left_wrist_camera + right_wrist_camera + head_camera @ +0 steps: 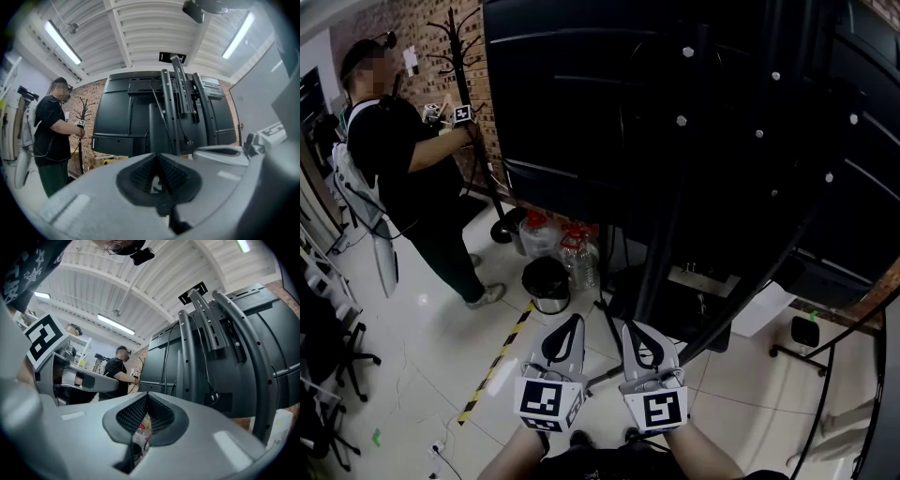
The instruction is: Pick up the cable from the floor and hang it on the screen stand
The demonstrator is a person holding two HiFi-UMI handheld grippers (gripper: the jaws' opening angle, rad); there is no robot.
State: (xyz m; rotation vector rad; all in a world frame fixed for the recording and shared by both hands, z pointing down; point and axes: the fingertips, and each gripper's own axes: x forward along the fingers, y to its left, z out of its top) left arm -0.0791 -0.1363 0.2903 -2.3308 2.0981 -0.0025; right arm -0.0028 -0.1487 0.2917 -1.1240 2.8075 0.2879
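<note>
Tiled floor (441, 328), screen stand (675, 187) at twelve o'clock. My left gripper (576, 320) and right gripper (631, 326) sit closed, empty. I judge the floor pickup comes next; jaws must open.

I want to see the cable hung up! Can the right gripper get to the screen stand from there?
Probably yes: the right gripper, shut, points at the screen stand just ahead, and nothing seems to stand between them.

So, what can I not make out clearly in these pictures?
- Floor cable: head view, lost in the dark under the screen stand.
- Stand base: head view, partly behind left claw and right claw.
- Screen: head view, top cut by edge.
</note>
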